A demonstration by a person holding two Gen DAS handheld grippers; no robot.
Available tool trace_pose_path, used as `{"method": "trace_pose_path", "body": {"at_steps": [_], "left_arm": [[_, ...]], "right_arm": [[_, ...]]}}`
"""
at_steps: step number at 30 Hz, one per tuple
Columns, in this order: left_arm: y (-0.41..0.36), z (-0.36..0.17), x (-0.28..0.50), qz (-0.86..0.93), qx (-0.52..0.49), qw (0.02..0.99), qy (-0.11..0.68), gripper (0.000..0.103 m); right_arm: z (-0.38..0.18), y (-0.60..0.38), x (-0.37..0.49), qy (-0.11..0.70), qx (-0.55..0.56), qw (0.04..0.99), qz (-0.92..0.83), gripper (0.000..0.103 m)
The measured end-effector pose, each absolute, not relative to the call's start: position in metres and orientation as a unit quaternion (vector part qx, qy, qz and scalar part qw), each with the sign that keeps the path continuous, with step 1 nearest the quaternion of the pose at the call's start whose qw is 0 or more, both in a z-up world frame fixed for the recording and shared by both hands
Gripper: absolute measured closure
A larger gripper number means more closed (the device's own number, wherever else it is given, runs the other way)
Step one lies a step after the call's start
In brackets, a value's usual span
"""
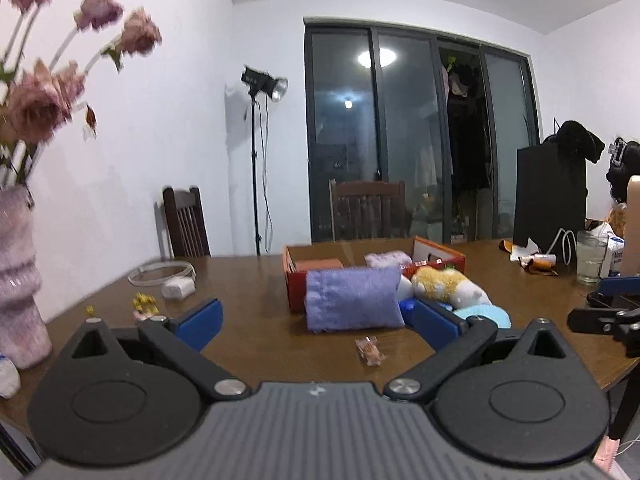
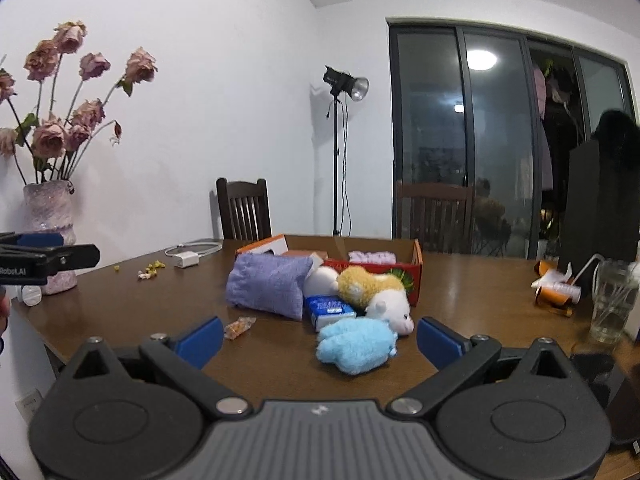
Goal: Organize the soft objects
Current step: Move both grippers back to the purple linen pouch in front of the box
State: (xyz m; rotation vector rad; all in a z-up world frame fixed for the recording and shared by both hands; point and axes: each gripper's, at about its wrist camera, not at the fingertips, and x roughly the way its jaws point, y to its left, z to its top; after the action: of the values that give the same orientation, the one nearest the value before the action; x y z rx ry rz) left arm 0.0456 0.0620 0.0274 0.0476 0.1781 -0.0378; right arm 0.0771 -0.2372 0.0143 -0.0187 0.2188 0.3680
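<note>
Currently: brown wooden table [image 2: 120, 316], white walls, dark glass doors behind. Purple pillow [image 2: 268, 283], yellow-white plush [image 2: 372, 286] and fluffy blue toy [image 2: 354, 344] cluster against the red cardboard box [image 2: 414, 276]. Left gripper [image 1: 316, 320] and right gripper [image 2: 318, 338] both spread wide, nothing held.

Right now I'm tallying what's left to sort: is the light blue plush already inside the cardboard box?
No, the light blue plush lies on the table in front of the cardboard box.
</note>
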Motion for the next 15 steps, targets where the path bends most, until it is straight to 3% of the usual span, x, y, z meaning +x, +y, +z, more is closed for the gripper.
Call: {"method": "trace_pose_path", "body": {"at_steps": [11, 15], "left_arm": [[0.069, 0.013, 0.153, -0.042, 0.028, 0.989, 0.137, 0.001], [0.081, 0.009, 0.214, -0.088, 0.025, 0.986, 0.140, 0.016]], "right_arm": [[0.000, -0.214, 0.154, 0.160, 0.023, 0.966, 0.201, 0.015], [0.006, -0.194, 0.200, 0.168, 0.042, 0.959, 0.225, 0.019]]}}
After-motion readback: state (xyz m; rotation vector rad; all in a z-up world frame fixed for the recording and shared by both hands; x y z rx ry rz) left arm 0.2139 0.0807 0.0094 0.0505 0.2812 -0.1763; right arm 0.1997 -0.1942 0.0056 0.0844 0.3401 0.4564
